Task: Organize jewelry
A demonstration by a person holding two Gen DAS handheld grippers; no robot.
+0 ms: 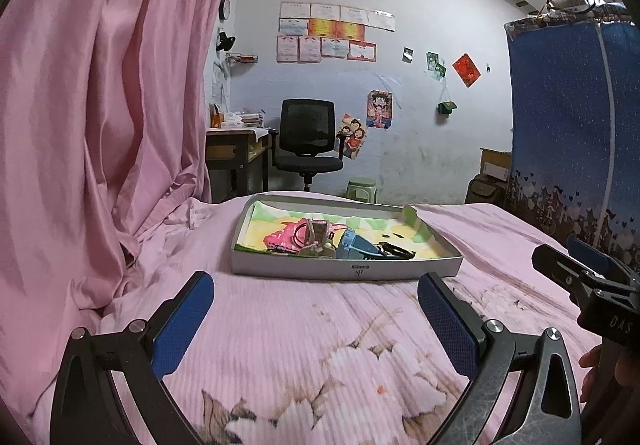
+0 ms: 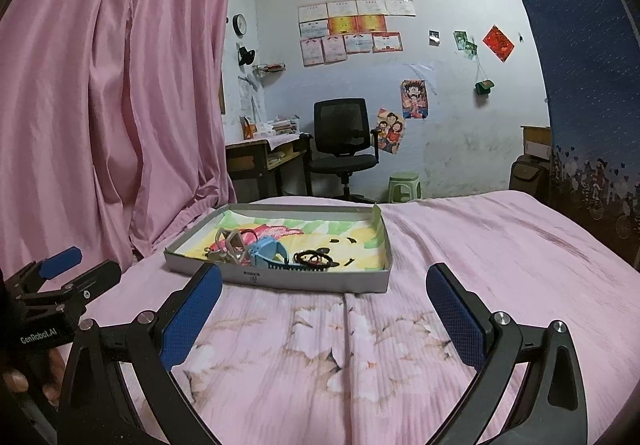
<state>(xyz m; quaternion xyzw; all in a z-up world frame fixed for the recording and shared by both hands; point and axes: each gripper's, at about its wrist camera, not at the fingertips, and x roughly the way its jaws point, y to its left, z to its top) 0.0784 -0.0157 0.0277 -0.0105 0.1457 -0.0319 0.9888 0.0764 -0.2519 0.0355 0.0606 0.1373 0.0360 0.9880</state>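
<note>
A shallow grey cardboard tray [image 1: 344,270] [image 2: 280,279] with a colourful lining lies on the pink bedspread ahead of both grippers. In it are a beige hair claw [image 1: 318,235] [image 2: 232,243], a blue clip [image 1: 354,245] [image 2: 266,251], a dark comb [image 2: 298,268] and black hair ties [image 1: 394,250] [image 2: 316,258]. My left gripper [image 1: 316,285] is open and empty, just short of the tray's near wall. My right gripper [image 2: 324,281] is open and empty, its left fingertip by the tray's near wall.
A pink curtain [image 1: 100,105] hangs at the left. A blue fabric wardrobe [image 1: 572,125] stands at the right. Beyond the bed are a desk [image 1: 236,149], a black office chair [image 1: 308,141] and a green stool [image 2: 404,185]. The pink bedspread [image 1: 320,345] stretches in front.
</note>
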